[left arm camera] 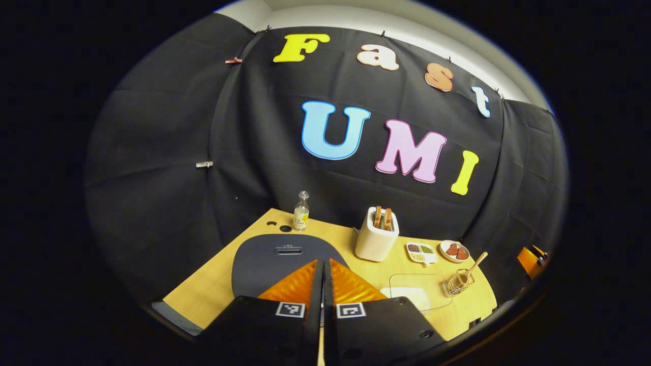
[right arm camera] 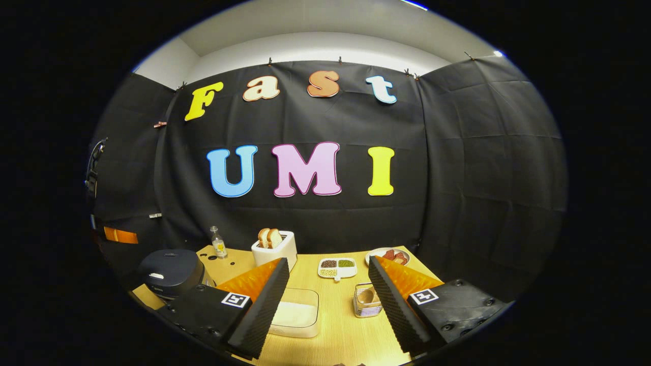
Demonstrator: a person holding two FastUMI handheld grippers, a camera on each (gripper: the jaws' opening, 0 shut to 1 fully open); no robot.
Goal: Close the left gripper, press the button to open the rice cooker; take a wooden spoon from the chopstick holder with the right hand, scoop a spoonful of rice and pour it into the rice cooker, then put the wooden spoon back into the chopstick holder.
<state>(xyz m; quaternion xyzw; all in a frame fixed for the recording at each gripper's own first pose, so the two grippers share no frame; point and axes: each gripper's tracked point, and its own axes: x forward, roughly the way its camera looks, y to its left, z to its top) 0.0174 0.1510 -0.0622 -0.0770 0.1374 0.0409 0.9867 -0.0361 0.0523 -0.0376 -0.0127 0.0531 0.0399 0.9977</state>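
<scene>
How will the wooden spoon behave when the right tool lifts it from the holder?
The wooden spoon is probably stiff and light. It leans loosely in the wire chopstick holder, so it should slide out easily, though the small holder may tip or shift.

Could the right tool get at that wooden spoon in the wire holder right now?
Probably yes. The right tool is open, and the wooden spoon stands in the chopstick holder just ahead between its fingers, with nothing in front of it.

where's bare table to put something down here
Bare wood lies in front of the rice container and chopstick holder, and between rice cooker and toaster. Crowded along the back: toaster, seasoning dish, plate.
</scene>
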